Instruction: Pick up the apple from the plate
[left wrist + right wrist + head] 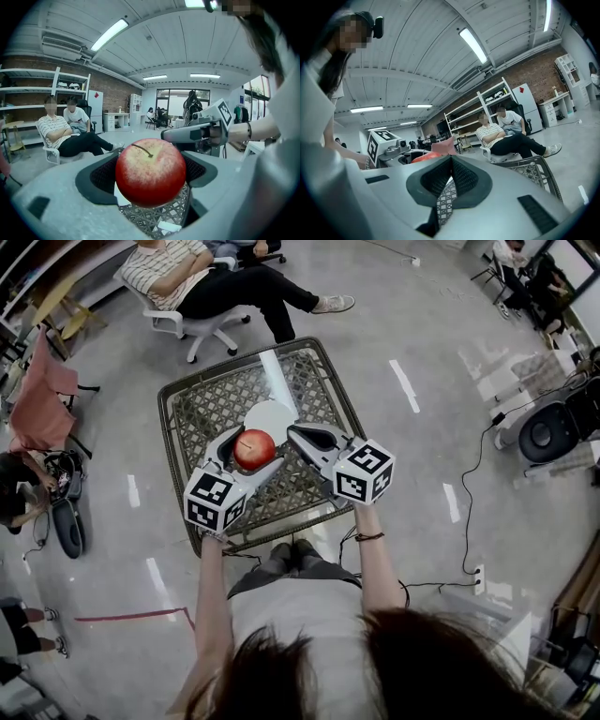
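Red apple [254,448], one item. Round and glossy, with deep red over most of the skin. The red fades to a pale yellow-pink patch round the stem hollow, and the shoulder is faintly streaked. The stem is thin, dark, curved and whole.

Location: held stem up in the left gripper [251,456], whose fingers grasp it with one dark pad on each flank. In the left gripper view the apple [150,172] fills the gap between the pads, and lattice shows underneath it. In the head view it lies over the near edge of the plate; whether it touches the plate cannot be told.

Plate [270,416], one item. White, round and plain, near the middle of the bench.

Bench [319,381], one item. Low and square with rounded corners, a woven lattice top in a dark frame.

Right gripper [293,433], one item. Just right of the apple, tips close to the plate's right edge. In the right gripper view its fingers [461,178] are clenched pad to pad, with nothing between them.

Seated person [187,273], one. Striped shirt and dark trousers, on a white office chair [202,326] beyond the bench's far-left corner.
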The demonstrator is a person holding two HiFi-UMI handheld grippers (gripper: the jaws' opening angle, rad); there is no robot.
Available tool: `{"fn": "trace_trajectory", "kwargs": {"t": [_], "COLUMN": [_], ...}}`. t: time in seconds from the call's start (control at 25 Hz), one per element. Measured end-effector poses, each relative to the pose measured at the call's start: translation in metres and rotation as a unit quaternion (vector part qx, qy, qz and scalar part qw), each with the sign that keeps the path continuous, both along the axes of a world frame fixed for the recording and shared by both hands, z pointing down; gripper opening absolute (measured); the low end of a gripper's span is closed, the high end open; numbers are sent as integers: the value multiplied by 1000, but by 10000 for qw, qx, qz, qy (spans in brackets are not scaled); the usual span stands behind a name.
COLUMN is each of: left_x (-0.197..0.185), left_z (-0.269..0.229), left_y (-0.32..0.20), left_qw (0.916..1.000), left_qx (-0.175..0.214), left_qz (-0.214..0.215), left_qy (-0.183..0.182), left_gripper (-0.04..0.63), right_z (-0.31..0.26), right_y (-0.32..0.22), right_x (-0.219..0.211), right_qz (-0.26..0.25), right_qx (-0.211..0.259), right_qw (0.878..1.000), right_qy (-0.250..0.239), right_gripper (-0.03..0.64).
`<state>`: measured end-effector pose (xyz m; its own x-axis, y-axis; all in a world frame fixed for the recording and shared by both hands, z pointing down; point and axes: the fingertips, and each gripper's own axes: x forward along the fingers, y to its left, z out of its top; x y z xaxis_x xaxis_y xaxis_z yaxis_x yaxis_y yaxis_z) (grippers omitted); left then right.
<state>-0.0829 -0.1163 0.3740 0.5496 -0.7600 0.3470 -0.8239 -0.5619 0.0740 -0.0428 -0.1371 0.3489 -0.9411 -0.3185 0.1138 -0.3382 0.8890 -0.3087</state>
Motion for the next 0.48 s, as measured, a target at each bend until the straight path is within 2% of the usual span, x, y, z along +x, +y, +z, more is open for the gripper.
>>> {"fn": "trace_trajectory", "kwargs": {"t": [0.48], "left_x": [-2], "left_z": [-4], "left_y": [-4], "left_qw": [9999], "left_qx": [70], "left_qz": [-7], "left_qy": [95], "left_gripper": [420], "right_z": [-2], "right_y": [4], "right_x": [-4], "right_qz": [-134], "right_qx": [124], "right_qw": [9998], "right_qy": [3], "right_gripper": [9]}}
